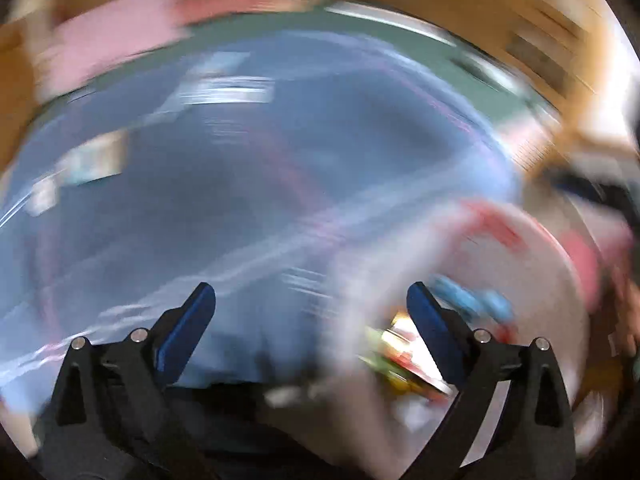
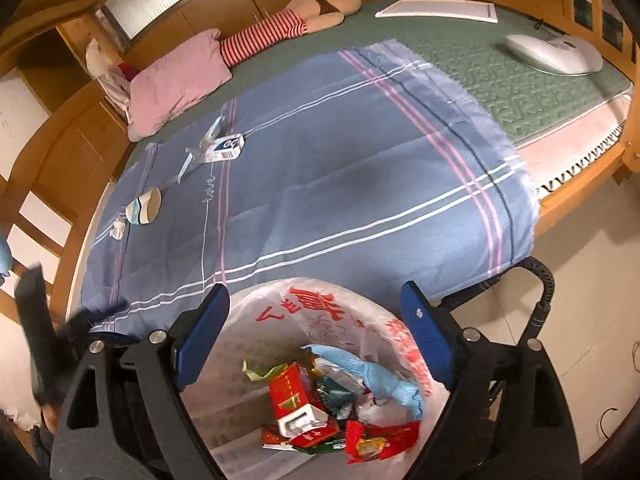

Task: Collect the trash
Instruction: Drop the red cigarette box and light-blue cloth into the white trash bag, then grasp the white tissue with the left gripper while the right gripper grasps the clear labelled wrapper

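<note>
We saw a thin glossy plastic bin liner [image 2: 260, 364], a matt blue cloth sheet [image 2: 340, 184], and perhaps quilted green fabric [image 2: 520, 92].

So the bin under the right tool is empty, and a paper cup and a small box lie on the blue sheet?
Not empty: the right wrist view shows the bin holding wrappers and a red carton. The cup and box do lie on the blue sheet, beyond the right tool.
</note>
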### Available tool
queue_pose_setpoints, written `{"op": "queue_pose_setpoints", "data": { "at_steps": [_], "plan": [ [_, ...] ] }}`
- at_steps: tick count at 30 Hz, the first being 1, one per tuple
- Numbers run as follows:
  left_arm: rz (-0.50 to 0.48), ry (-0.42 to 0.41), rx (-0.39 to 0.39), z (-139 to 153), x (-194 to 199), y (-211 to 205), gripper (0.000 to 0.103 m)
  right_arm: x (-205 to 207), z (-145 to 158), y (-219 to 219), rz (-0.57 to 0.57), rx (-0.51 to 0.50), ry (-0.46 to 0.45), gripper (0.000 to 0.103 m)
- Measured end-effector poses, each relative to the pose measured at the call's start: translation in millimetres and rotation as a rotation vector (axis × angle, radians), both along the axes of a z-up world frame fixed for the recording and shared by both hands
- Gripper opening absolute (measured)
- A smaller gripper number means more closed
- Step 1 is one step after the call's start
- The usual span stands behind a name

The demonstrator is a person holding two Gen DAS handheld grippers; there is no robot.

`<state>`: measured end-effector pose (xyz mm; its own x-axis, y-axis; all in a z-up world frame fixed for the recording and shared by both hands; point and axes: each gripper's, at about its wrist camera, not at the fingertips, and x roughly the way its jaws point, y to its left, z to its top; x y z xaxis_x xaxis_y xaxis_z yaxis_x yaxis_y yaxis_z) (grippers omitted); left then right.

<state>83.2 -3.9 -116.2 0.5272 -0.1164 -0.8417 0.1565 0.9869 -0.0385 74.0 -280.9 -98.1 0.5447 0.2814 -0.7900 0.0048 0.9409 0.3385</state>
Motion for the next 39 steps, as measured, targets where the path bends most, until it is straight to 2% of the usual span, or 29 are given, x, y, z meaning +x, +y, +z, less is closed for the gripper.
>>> {"op": "queue_pose_setpoints", "data": {
  "at_steps": [1,3,4,6,7,8,11,15,17,19,20,21,22,23,26,28,30,31,34,37,39],
  "plan": [
    [0.068,-0.004,-0.006,1.7,6.3,18.3,0.096,3.2,-2.0,4.8,0.009,-0.005,0.004,0.085],
    [0.230,0.008,-0.113,5.7,25.4,79.6,0.096,8.6,-5.0,11.4,0.021,-0.011,0.012,0.085],
    [0.286,0.015,-0.172,7.4,32.2,101.6,0.096,12.5,-7.9,17.1,0.036,-0.011,0.020,0.085],
    [0.428,0.008,-0.341,11.9,54.6,165.0,0.096,15.9,-11.6,23.2,0.052,-0.018,0.025,0.085],
    [0.466,-0.008,-0.344,13.3,63.1,183.2,0.096,17.1,-13.4,24.8,0.057,-0.025,0.026,0.085],
    [0.533,-0.033,-0.285,14.3,81.0,211.7,0.096,17.9,-15.2,25.1,0.057,-0.028,0.026,0.085],
    [0.635,-0.044,-0.154,6.1,122.2,264.8,0.096,19.6,-23.3,19.8,0.035,-0.018,0.034,0.085],
    [0.624,0.005,-0.087,-27.5,181.8,313.2,0.093,25.7,-36.4,4.4,-0.031,-0.010,0.072,0.085],
    [0.594,0.052,-0.035,-50.1,205.0,324.2,0.078,29.4,-38.2,-0.7,-0.057,-0.014,0.080,0.085],
    [0.556,0.097,-0.023,-71.9,216.3,326.8,0.072,36.4,-38.3,-3.6,-0.072,-0.018,0.085,0.085],
    [0.542,0.110,-0.012,-80.3,218.6,327.1,0.063,40.5,-37.6,-3.5,-0.074,-0.021,0.086,0.085],
    [0.535,0.091,0.011,-81.4,217.5,325.6,0.061,47.3,-35.2,-1.2,-0.071,-0.026,0.085,0.085],
    [0.522,0.038,0.030,-77.8,213.2,323.2,0.035,52.1,-32.7,1.1,-0.065,-0.030,0.078,0.085],
    [0.516,0.033,0.029,-75.4,209.9,322.5,0.029,60.3,-27.6,6.3,-0.049,-0.037,0.062,0.085],
    [0.537,-0.038,0.082,-52.4,186.1,314.1,0.028,90.4,-14.7,31.2,0.013,-0.045,0.013,0.085],
    [0.563,-0.081,0.073,-26.8,165.0,303.3,0.027,120.5,-7.4,58.6,0.071,-0.033,-0.032,0.085],
    [0.580,-0.139,-0.088,8.6,137.7,285.8,0.027,151.0,-5.0,89.3,0.125,-0.028,-0.073,0.085],
    [0.566,-0.160,-0.134,19.7,130.0,275.9,0.027,163.4,-4.9,101.5,0.144,-0.019,-0.085,0.085],
    [0.552,-0.248,-0.254,49.0,84.1,224.3,0.028,223.2,-15.6,156.4,0.211,0.094,-0.089,0.085],
    [0.586,-0.270,-0.340,40.0,69.1,190.9,0.028,273.3,-29.0,204.6,0.208,0.100,-0.076,0.085],
    [0.619,-0.262,-0.352,23.7,65.4,173.9,0.028,297.2,-39.5,225.1,0.181,0.079,-0.031,0.085]
  ]
}}
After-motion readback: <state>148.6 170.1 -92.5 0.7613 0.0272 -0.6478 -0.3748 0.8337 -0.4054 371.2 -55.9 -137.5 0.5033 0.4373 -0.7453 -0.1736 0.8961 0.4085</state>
